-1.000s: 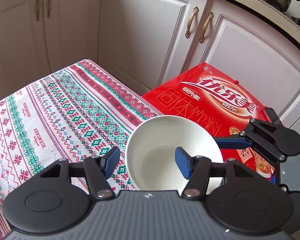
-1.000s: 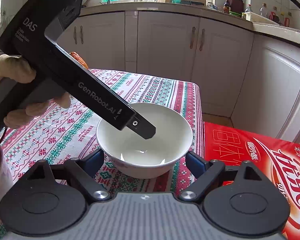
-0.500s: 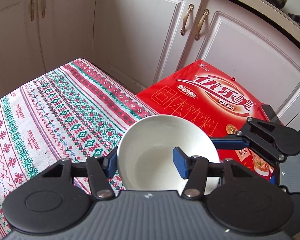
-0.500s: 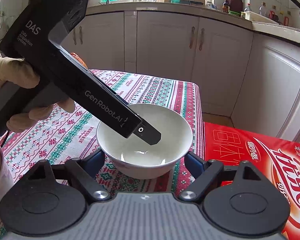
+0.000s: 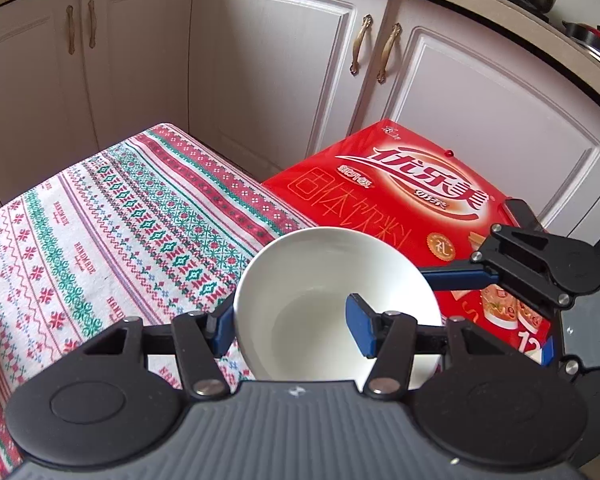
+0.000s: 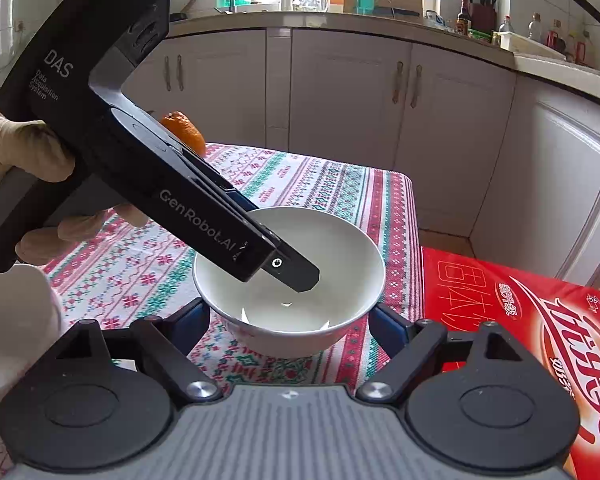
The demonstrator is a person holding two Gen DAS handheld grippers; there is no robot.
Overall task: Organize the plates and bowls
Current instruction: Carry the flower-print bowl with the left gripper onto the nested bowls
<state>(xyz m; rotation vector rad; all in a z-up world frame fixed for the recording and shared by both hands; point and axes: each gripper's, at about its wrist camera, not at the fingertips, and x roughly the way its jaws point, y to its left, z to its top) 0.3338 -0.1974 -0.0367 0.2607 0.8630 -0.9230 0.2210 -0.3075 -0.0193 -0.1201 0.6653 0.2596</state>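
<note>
A white bowl (image 5: 320, 292) (image 6: 296, 280) sits near the right edge of the patterned tablecloth (image 5: 112, 232). My left gripper (image 5: 290, 328) straddles the bowl's left wall: one blue pad (image 5: 222, 330) is outside the rim, the other (image 5: 360, 330) inside. The jaws are still apart. My right gripper (image 6: 288, 324) is open, its pads either side of the bowl's near base, not touching. The left gripper's black body (image 6: 160, 184) reaches into the bowl in the right wrist view.
A red box (image 5: 412, 200) (image 6: 540, 320) lies just right of the table, below its edge. White cabinets (image 5: 260, 60) stand behind. An orange fruit (image 6: 182, 128) sits behind the left gripper. Another white dish (image 6: 8, 320) is at the left.
The left gripper has slid right and down over the bowl's rim, so its left pad now sits behind the wall. The right gripper has stayed put.
</note>
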